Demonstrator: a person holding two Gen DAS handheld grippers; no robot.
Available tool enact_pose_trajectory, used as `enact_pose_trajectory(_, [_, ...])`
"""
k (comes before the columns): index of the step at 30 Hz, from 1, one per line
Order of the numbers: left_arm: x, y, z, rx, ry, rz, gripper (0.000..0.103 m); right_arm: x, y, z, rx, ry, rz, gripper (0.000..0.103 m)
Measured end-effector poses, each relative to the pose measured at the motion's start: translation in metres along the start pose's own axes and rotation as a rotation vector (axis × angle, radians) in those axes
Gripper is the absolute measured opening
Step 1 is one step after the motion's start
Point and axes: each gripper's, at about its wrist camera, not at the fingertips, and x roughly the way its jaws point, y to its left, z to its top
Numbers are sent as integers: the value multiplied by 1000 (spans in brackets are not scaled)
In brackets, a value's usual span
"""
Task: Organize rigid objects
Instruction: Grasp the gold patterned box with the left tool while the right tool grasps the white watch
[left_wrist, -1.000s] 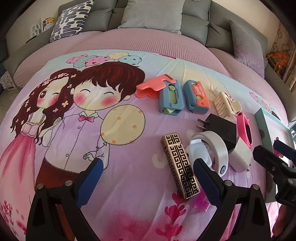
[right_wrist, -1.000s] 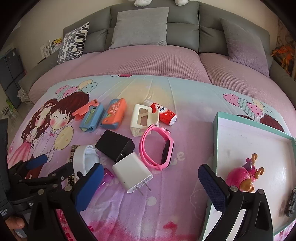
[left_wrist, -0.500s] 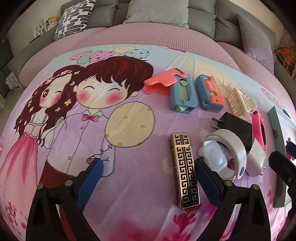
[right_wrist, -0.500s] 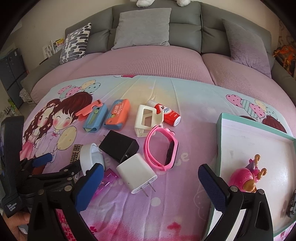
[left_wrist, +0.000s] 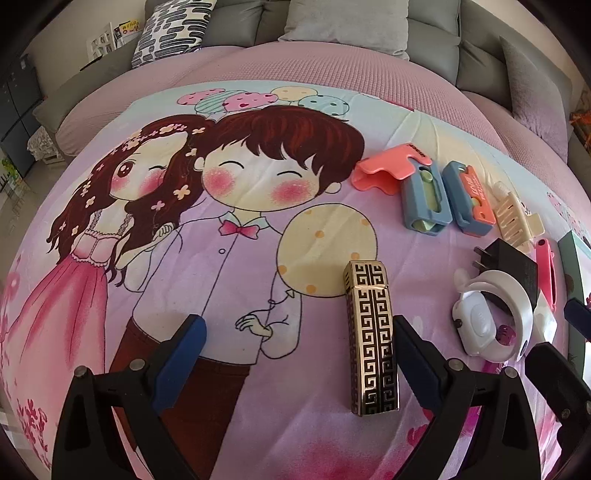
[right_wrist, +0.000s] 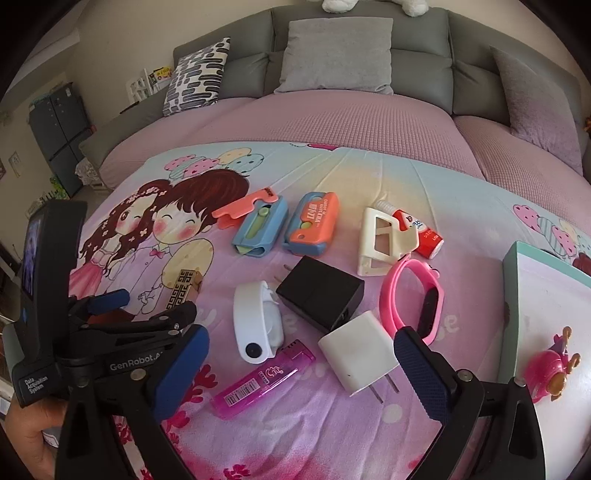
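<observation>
A gold-and-black patterned box (left_wrist: 371, 339) lies on the cartoon bedspread between the fingers of my open left gripper (left_wrist: 297, 332), close beside the right finger. In the right wrist view that box (right_wrist: 183, 286) shows past the left gripper (right_wrist: 151, 304). My right gripper (right_wrist: 299, 345) hovers with its jaws closing slightly. Under its gap lie a pink lighter (right_wrist: 264, 384), a white charger (right_wrist: 356, 356) and a white band (right_wrist: 255, 325), with no pad pressing on any of them.
Further back lie a black charger (right_wrist: 319, 295), a pink wristband (right_wrist: 410, 299), a cream holder (right_wrist: 384, 240), a red-white tube (right_wrist: 424, 232), two blue cases (right_wrist: 314, 225) and a coral piece (right_wrist: 243, 206). A teal tray (right_wrist: 517, 280) at right holds a pink toy (right_wrist: 550, 369).
The left gripper has shifted left. The gold box now lies straighter and farther from the white band and lighter. The right gripper has moved in closer over the chargers and lighter.
</observation>
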Motion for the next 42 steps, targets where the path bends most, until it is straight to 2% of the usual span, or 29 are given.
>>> enact_pose_trajectory(9, [-1, 3, 0, 21, -5, 2, 97, 10, 9, -1, -9, 19, 29, 69])
enact_pose_trajectory(12, [0, -1, 0, 40, -8, 1, 95, 11, 12, 0, -16, 13, 23, 66])
enact_pose_trajectory(13, [-1, -3, 0, 45, -9, -2, 94, 11, 13, 0, -16, 11, 23, 62])
enact_pose_trajectory(15, [-2, -6, 1, 59, -13, -8, 86, 12, 14, 0, -15, 8, 23, 53])
enact_pose_trajectory(19, [-4, -13, 2, 86, -21, -22, 74, 13, 16, 0, -23, 9, 21, 48])
enact_pose_trajectory(21, [-5, -16, 2, 102, -25, -34, 63, 13, 17, 0, -25, 7, 26, 42])
enact_pose_trajectory(27, [-7, -24, 2, 128, -28, -56, 46, 15, 19, -1, -26, 17, 59, 23])
enact_pose_trajectory(33, [-10, -33, 0, 160, -31, -80, 23, 11, 19, 1, -18, 3, 81, 20])
enact_pose_trajectory(37, [-12, -30, 2, 122, -26, -133, 21, 6, 14, 3, 3, -16, 102, 20])
enact_pose_trajectory(42, [-19, -29, 3, 114, -39, -136, 21, -4, 10, 6, 17, -44, 112, 20])
